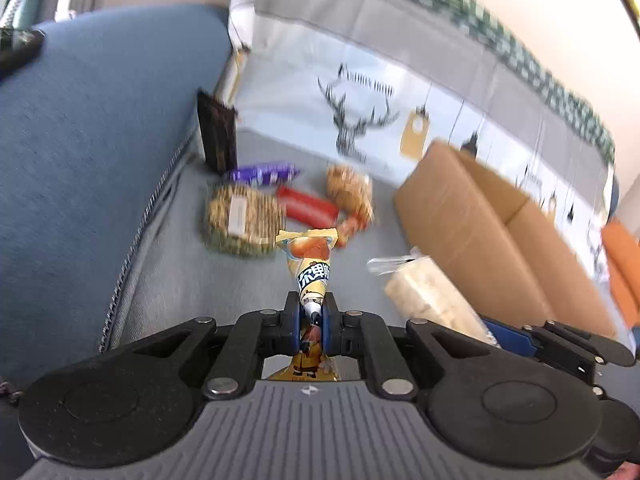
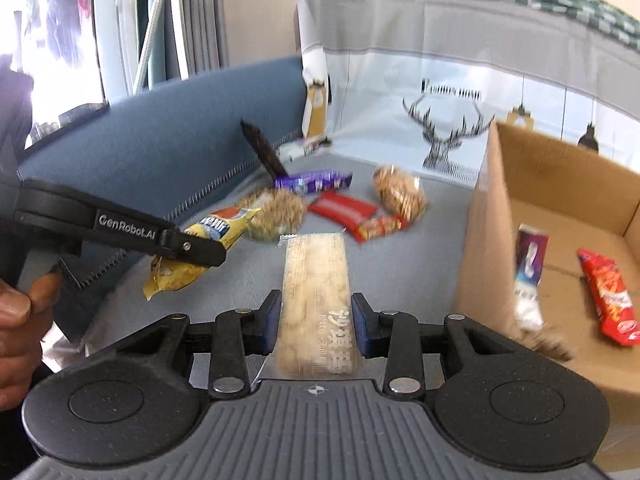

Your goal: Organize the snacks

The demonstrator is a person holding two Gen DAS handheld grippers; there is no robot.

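Note:
My left gripper [image 1: 311, 312] is shut on a yellow snack packet [image 1: 312, 264] and holds it above the grey sofa seat [image 1: 180, 280]; it also shows in the right wrist view [image 2: 196, 250] with the packet [image 2: 216, 228]. My right gripper [image 2: 316, 316] is shut on a long clear pack of pale biscuits [image 2: 316, 280], seen from the left wrist too [image 1: 428, 292]. An open cardboard box [image 2: 480, 240] stands to the right and holds a red packet [image 2: 608, 296] and a white-purple packet [image 2: 528, 280]. Loose snacks lie ahead: a purple bar [image 2: 316, 180], a red pack [image 2: 344, 208], round cookie bags [image 2: 400, 192].
A blue sofa backrest [image 1: 88, 140] rises on the left. A deer-print cloth [image 2: 448, 120] hangs behind the seat. A dark flat packet [image 1: 218, 136] leans against the backrest. An orange cushion [image 1: 622, 264] sits at far right.

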